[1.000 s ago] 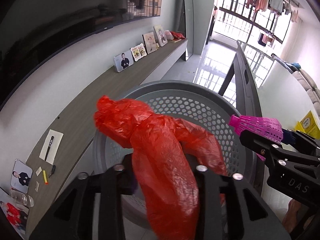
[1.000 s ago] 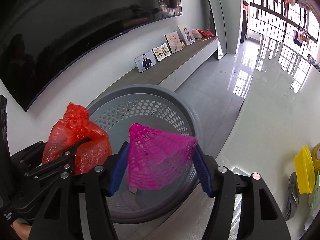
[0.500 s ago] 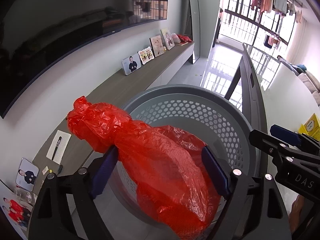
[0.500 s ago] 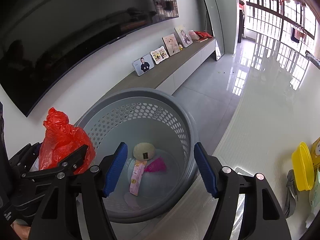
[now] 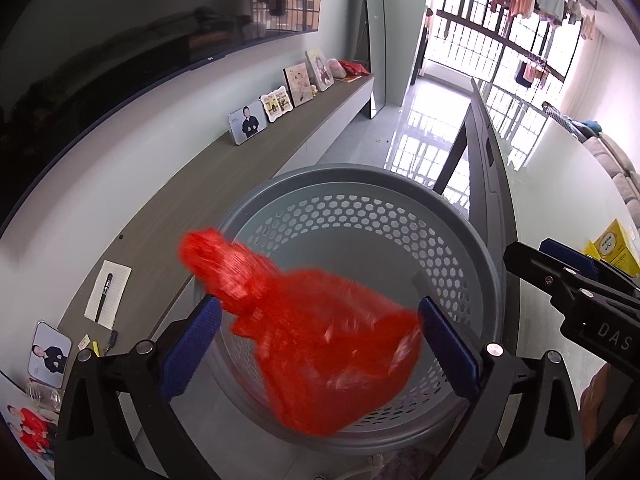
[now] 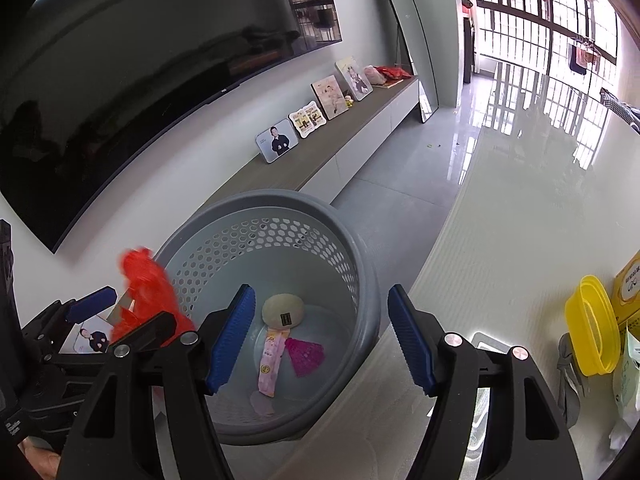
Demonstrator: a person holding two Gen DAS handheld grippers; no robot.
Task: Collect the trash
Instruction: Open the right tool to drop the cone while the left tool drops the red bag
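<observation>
Left gripper [image 5: 318,344] jaws opening wide; blurred red plastic bag [image 5: 316,340] between them, pads apart from it, over the grey basket [image 5: 360,184]. Right gripper [image 6: 320,336] open, empty, above the basket.

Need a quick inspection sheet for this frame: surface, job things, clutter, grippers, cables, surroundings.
Surface: glossy white table beside the basket.
Job's things: grey basket holds a round bun, pink wrapper, magenta net; red bag, blurred, above the basket.
Clutter: yellow lid, grey cloth.
Grippers: left gripper jaws opening, bag between fingers, not pinched; right gripper open, empty.
Cables: nothing seen.
Surroundings: dark TV, photo frames on the shelf.
</observation>
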